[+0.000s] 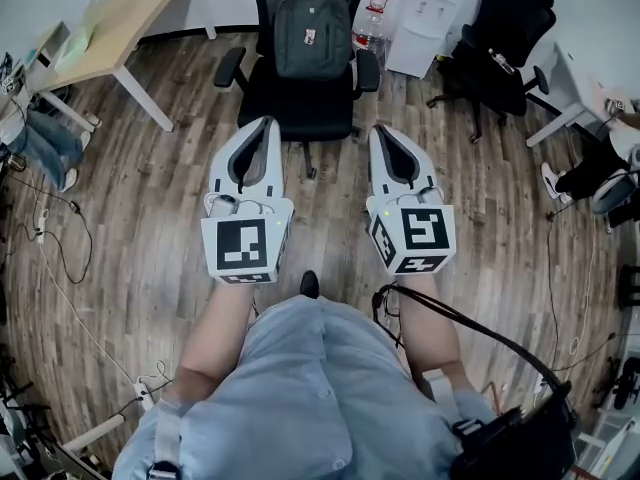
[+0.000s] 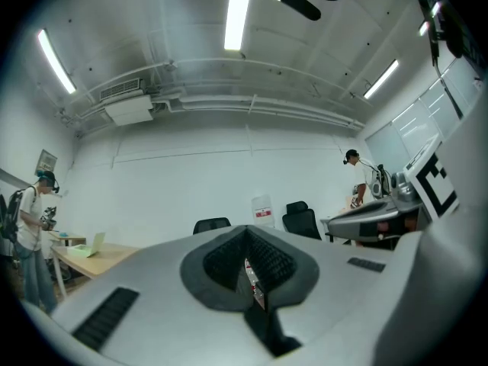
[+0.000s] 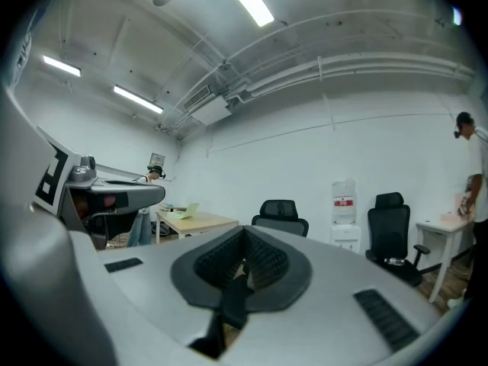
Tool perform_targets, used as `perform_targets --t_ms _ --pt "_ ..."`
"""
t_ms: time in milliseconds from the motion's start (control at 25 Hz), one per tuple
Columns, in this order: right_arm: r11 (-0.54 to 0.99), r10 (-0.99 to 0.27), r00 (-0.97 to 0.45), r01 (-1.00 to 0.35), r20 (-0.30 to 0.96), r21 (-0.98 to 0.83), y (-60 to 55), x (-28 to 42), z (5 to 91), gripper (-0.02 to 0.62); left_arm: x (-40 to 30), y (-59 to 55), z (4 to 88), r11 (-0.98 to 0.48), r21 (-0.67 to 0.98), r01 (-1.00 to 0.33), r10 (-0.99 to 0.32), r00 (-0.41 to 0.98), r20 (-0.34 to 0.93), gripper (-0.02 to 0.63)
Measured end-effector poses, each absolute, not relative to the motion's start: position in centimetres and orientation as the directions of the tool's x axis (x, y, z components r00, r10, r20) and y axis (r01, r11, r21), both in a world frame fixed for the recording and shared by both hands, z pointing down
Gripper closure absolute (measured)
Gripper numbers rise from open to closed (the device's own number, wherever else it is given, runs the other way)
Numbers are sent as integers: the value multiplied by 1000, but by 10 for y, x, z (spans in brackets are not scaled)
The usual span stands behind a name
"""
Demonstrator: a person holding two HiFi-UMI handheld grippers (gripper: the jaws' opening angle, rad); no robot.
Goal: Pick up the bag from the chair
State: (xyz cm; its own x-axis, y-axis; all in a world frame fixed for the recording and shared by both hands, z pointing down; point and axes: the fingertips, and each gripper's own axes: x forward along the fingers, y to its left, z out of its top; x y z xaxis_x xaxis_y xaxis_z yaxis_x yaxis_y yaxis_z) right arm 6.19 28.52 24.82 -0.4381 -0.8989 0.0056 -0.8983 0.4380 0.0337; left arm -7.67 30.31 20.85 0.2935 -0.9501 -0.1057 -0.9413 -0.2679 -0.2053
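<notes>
**Left claw [image 1: 264,125] and right claw [image 1: 384,133] both shut, empty, short of the bag [image 1: 312,30]**

In the left gripper view the left claw [image 2: 245,239] had its ribbed pads [image 2: 271,261] pressed together with nothing between them. Same in the right gripper view: right claw [image 3: 244,239] closed, nothing held. In the head view the two claws sat side by side above the floor [image 1: 150,198], roughly level, both aimed at the chair [image 1: 300,108]. The bag, a dark backpack, stood upright on that chair, between the armrests [image 1: 229,68], apart from both tips. No contact with bag or chair.

Step in hand, as judged: the reach toward the chair, with the grasp not yet begun.

The next move probably called for closing the remaining gap, then opening at least one claw before it met the fabric, since shut jaws could only push the bag. A grab point was needed: likely the top loop or a strap, though neither was clear enough to pick out. The armrests flanked the bag, so an entry from the front or from above looked easier. The chair might roll or swivel if nudged, so a light touch seemed wise.
</notes>
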Motion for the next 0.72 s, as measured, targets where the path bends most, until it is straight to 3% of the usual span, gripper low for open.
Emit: perform_targets --t_ms 720 --pt "421 -906 -420 -907 60 13 189 56 270 595 -90 203 242 -284 -182 -941 -956 293 -28 606"
